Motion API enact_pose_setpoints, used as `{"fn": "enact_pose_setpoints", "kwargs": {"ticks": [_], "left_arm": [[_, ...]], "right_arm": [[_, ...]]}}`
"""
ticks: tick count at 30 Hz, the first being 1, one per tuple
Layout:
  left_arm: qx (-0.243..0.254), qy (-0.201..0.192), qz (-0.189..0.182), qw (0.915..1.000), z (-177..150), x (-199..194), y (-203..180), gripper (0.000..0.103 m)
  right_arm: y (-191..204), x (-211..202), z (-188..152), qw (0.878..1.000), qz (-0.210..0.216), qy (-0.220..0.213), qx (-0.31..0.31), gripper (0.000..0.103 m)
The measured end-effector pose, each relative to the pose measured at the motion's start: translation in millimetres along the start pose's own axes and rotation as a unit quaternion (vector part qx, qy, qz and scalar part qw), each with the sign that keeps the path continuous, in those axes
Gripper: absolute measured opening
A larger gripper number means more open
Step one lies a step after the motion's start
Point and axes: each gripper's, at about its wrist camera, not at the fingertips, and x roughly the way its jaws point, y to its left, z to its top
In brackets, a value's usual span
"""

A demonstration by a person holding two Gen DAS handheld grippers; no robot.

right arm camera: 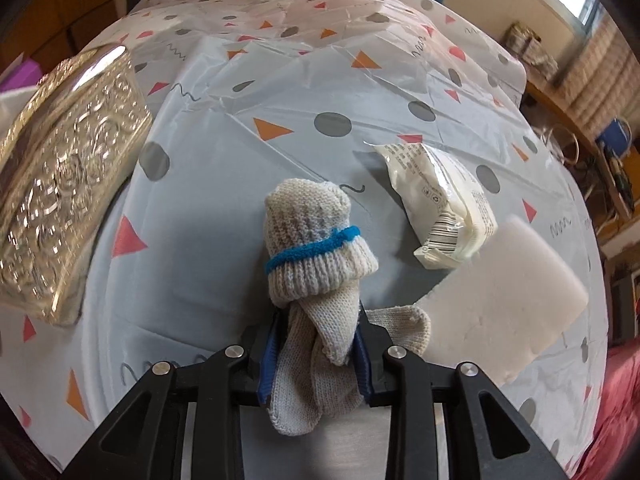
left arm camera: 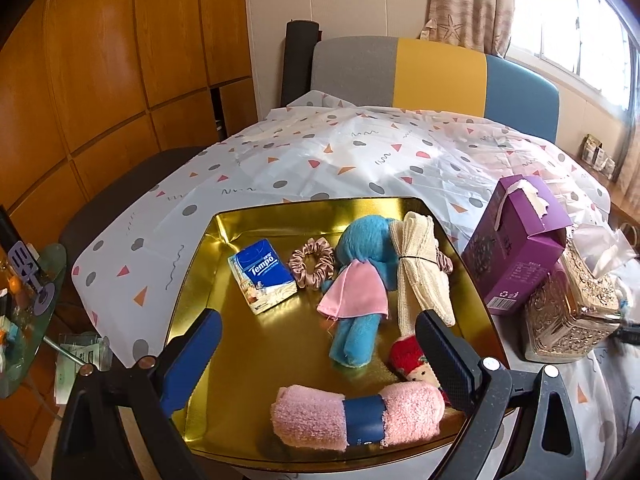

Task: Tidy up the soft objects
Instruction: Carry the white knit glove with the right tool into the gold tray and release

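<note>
Soft objects mostly in the gold tray [left arm camera: 192, 280] under the wide-open, empty left gripper [left arm camera: 316, 344], rolled knit glove [right arm camera: 316, 248] pinched in the right gripper [right arm camera: 318, 344], sponge [right arm camera: 500, 312] and packet [right arm camera: 440, 204] waiting.

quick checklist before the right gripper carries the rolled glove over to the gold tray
1. Right gripper pinching the rolled knit glove: ok, pads pressed on its loose end.
2. Blue band keeping the roll together: ok.
3. Free room in the gold tray: ok, bare patch at its left near the tissue pack.
4. Left gripper empty: ok, jaws wide open over the tray.
5. Ornate gold tissue box clear of the path: cannot tell.
</note>
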Motion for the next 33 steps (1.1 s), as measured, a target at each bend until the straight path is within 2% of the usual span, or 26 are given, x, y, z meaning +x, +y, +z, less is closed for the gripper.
{"fn": "enact_pose_setpoints", "kwargs": {"ticks": [3,6,11,14,16,19,23,25,29,33], "left_arm": [[-0.007,0.005,-0.003,1.0,-1,2,6,0.098],[-0.017,0.006,-0.001,0.9998,-3,4,15,0.098],[-0.042,0.009,0.01,0.999,-3,8,35,0.098],[-0.067,0.005,0.019,0.9976,-1,9,53,0.098],[-0.08,0.0,0.028,0.9964,1,8,65,0.098],[-0.098,-0.008,0.041,0.9943,4,5,82,0.098],[-0.122,-0.016,0.057,0.9908,5,0,106,0.098],[-0.13,-0.015,0.064,0.9893,3,-1,117,0.098],[-0.139,-0.005,0.076,0.9874,-6,-1,132,0.098],[-0.152,0.005,0.079,0.9852,-15,2,141,0.098]], "right_arm": [[-1,-6,5,0.999,0.016,-0.009,0.038,0.027],[-4,-26,14,0.996,0.015,-0.045,0.07,0.027],[-8,-101,42,0.982,0.024,-0.148,0.114,0.027],[22,-158,62,0.972,0.066,-0.209,0.08,0.027],[58,-188,71,0.966,0.094,-0.237,0.031,0.027],[132,-222,79,0.951,0.165,-0.257,-0.056,0.027],[245,-213,79,0.933,0.256,-0.205,-0.148,0.027],[300,-190,71,0.924,0.302,-0.153,-0.179,0.027],[386,-133,56,0.917,0.328,-0.074,-0.216,0.027],[436,-88,44,0.915,0.317,-0.027,-0.247,0.033]]}}
